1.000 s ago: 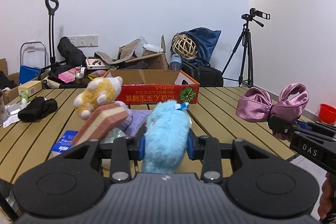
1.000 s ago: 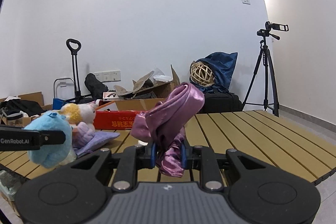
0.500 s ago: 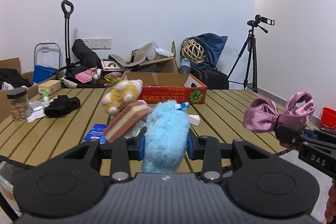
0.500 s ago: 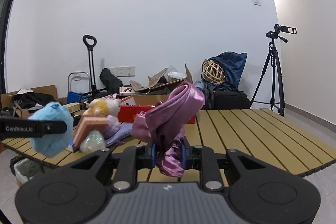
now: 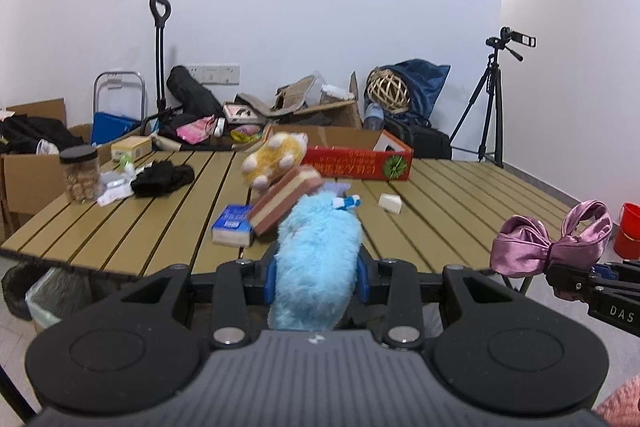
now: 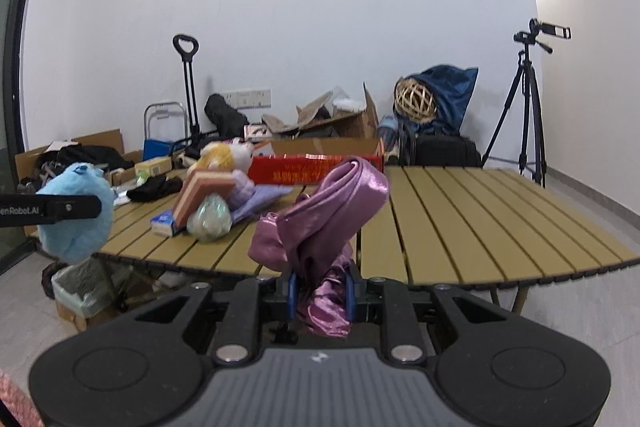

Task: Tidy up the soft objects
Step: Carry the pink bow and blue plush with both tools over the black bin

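Slatted table [image 5: 168, 211] seen ahead | left gripper [image 5: 316, 277] clamped on blue plush toy [image 5: 316, 259] | right gripper [image 6: 322, 293] clamped on purple satin bow [image 6: 324, 223]

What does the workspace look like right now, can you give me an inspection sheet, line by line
Surface: slatted wooden table, right half bare.
Job's things: blue plush toy and pink satin bow, both held off the table; yellow plush, layered sponge block and lilac cloth piled on it.
Clutter: snack jar, black cloth, blue tissue pack, red cardboard box.
Grippers: left hand-held gripper shut on blue plush toy; right hand-held gripper shut on pink satin bow.
Cables: nothing seen.
Surroundings: camera tripod, boxes and bags along the wall.
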The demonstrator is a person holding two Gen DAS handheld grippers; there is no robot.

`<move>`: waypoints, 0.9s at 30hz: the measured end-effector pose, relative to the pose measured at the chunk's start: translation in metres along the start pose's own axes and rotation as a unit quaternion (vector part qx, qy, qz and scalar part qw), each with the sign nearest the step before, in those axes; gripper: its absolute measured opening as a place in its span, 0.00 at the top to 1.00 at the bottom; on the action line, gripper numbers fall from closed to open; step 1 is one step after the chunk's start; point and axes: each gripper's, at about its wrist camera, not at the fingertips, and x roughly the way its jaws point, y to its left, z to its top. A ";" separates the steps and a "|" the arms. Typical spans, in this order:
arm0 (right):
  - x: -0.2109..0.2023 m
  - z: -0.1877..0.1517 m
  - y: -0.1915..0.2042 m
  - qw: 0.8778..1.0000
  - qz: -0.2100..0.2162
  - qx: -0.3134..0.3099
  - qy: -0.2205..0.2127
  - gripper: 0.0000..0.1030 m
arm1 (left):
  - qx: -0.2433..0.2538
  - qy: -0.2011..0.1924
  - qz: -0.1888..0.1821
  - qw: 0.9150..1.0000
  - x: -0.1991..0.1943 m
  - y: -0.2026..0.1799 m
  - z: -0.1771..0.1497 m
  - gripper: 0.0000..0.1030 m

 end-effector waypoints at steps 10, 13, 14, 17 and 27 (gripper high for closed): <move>-0.008 -0.035 0.005 0.998 0.010 0.014 0.064 0.80 | -0.011 0.040 0.008 0.999 -0.018 0.014 -0.034 0.65; -0.009 -0.046 0.008 0.997 0.010 0.014 0.082 0.80 | -0.011 0.055 0.010 0.998 -0.020 0.015 -0.045 0.65; -0.009 -0.048 0.008 0.996 0.010 0.015 0.087 0.80 | -0.013 0.060 0.010 0.998 -0.020 0.016 -0.050 0.65; -0.008 -0.058 0.010 0.994 0.012 0.018 0.106 0.80 | -0.014 0.074 0.011 0.997 -0.021 0.017 -0.060 0.65; 0.002 -0.084 0.014 0.986 0.020 0.019 0.164 0.80 | -0.015 0.118 0.010 0.993 -0.018 0.014 -0.092 0.65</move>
